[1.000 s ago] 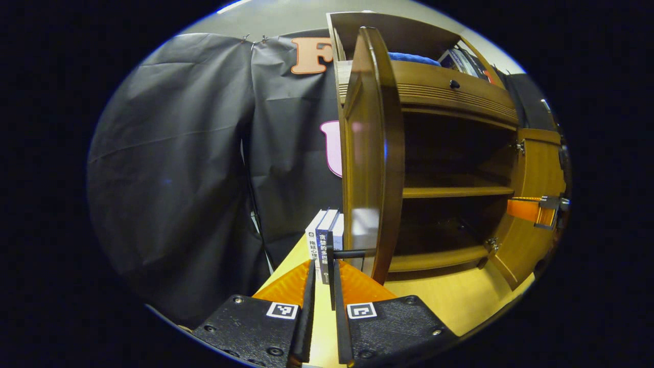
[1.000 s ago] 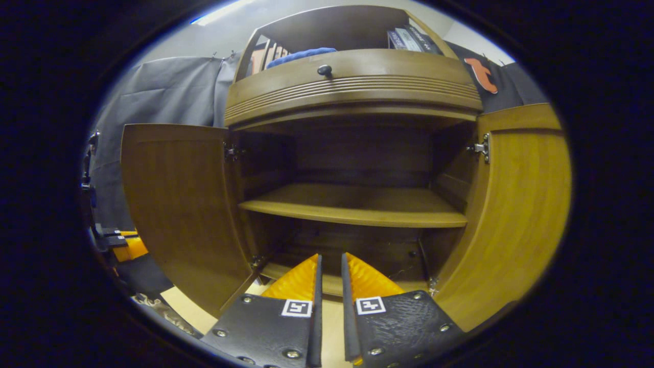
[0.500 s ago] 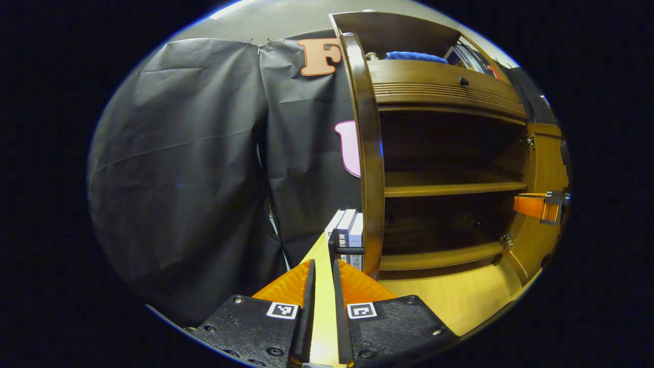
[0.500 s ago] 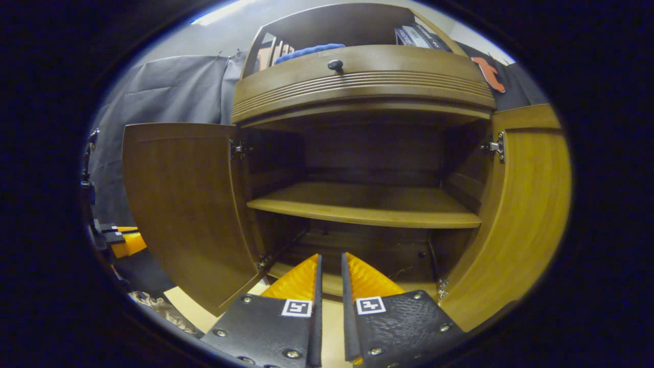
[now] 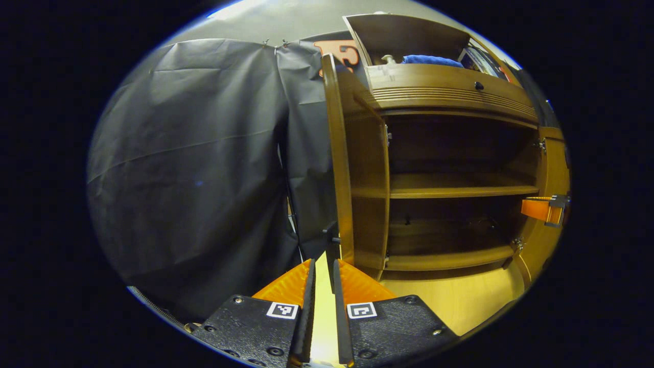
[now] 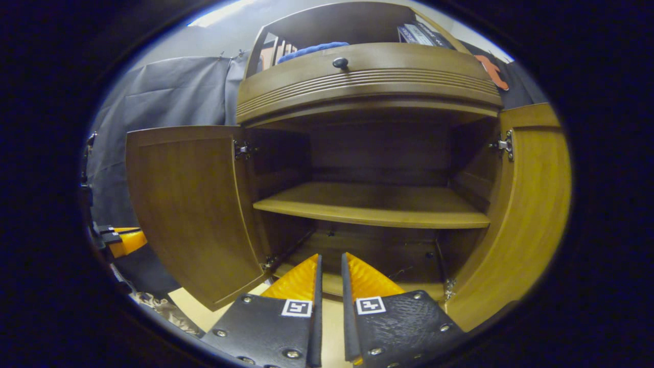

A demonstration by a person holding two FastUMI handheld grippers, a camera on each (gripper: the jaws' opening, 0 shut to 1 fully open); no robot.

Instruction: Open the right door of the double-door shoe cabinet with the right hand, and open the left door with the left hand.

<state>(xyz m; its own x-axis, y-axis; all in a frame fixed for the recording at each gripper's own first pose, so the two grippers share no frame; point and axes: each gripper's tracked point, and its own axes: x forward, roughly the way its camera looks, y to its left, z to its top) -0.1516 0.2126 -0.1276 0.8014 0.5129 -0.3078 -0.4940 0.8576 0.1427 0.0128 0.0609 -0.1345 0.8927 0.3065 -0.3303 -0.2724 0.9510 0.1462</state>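
The wooden shoe cabinet [image 6: 368,92] stands with both doors swung out. In the right gripper view the left door [image 6: 189,204] hangs open on the left and the right door [image 6: 526,204] on the right, with the bare inner shelf [image 6: 368,204] between them. My right gripper [image 6: 329,271] points into the lower compartment, its fingers close together with nothing between them. In the left gripper view the left door [image 5: 340,168] is seen almost edge-on, its small black handle [image 5: 331,238] just beyond my left gripper [image 5: 323,271], which is shut and holds nothing. The right gripper [image 5: 541,209] shows orange by the right door.
A drawer with a black knob [image 6: 340,63] runs above the doors, and a blue cloth [image 6: 306,51] and books [image 6: 419,33] lie on the open top shelf. The cabinet rests on a light wooden table [image 5: 460,301]. Black cloth [image 5: 194,168] hangs to the left.
The left door swung wider and its handle slipped out from between my left gripper's fingers; the books beside the cabinet went out of sight. The right gripper barely moved.
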